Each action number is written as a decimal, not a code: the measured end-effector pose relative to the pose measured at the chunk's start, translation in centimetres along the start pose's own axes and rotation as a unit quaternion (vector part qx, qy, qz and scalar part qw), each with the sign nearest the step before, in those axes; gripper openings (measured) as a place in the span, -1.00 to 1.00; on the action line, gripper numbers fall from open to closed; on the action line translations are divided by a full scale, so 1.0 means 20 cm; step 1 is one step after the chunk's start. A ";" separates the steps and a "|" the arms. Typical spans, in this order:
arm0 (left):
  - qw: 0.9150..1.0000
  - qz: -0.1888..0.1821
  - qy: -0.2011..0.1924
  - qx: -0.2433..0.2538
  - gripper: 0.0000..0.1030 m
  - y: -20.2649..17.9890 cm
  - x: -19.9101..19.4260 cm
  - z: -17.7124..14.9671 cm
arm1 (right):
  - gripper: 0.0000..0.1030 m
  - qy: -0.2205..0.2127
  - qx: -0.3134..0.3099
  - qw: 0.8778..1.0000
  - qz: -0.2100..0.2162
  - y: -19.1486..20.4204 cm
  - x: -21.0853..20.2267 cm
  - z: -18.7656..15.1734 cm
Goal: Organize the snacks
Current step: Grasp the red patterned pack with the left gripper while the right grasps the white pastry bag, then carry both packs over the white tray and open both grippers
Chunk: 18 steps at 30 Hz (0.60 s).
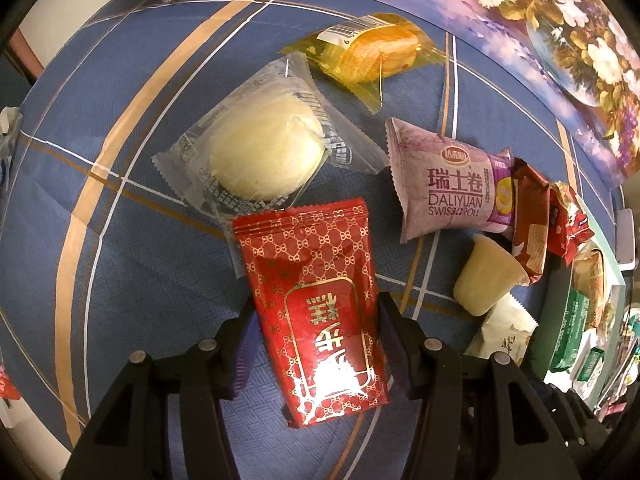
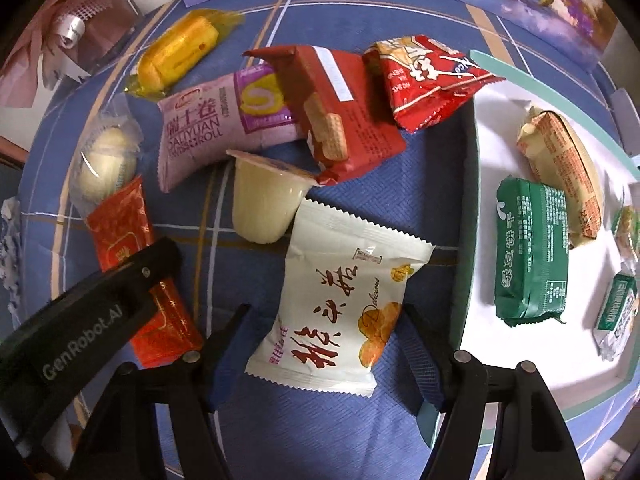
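A red packet with a gold pattern [image 1: 312,264] lies on the blue checked cloth [image 1: 140,280]. My left gripper [image 1: 316,312] points down and is shut on its lower half. In the right wrist view the same red packet [image 2: 120,220] shows under that gripper's black finger [image 2: 152,268]. My right gripper [image 2: 324,312] straddles a white packet with red characters [image 2: 340,292]. Its jaws are open, with a gap showing on the left side. A white tray with a teal rim [image 2: 472,160] lies just right of it and holds a green packet [image 2: 532,248] and a tan packet [image 2: 560,160].
Loose on the cloth are a clear-wrapped pale bun [image 1: 264,152], a yellow cake packet [image 1: 372,48], a pink Swiss roll packet [image 2: 204,132], a jelly cup on its side [image 2: 264,196], a dark red wafer packet [image 2: 340,112] and a red packet [image 2: 428,76]. A floral board [image 1: 560,40] borders the far side.
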<state>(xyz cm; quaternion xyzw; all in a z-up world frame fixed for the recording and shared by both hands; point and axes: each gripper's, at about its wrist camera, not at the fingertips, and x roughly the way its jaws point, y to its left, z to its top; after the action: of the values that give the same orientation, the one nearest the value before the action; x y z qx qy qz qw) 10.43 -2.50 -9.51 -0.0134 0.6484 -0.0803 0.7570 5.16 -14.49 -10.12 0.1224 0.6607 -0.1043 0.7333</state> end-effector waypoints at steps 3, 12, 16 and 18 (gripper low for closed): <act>1.000 0.002 0.000 0.003 0.10 0.00 0.00 0.00 | 0.24 -0.005 -0.008 1.000 -0.016 0.03 0.00 -0.01; 1.000 -0.012 -0.009 -0.004 -0.05 -0.03 -0.04 0.02 | 0.08 -0.013 0.005 1.000 -0.004 0.00 -0.02 0.01; 1.000 -0.019 -0.018 -0.006 -0.05 -0.01 -0.08 0.03 | 0.08 -0.024 0.008 1.000 0.001 -0.07 -0.11 0.03; 0.999 -0.021 -0.025 -0.004 -0.05 -0.01 -0.12 0.04 | 0.08 -0.033 0.010 0.999 0.006 -0.08 -0.15 0.04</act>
<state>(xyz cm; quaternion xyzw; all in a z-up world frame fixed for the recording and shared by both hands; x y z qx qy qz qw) 10.83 -2.46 -6.99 -0.0325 0.6291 -0.0930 0.7711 5.00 -16.25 -7.12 0.1297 0.6342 -0.1107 0.7541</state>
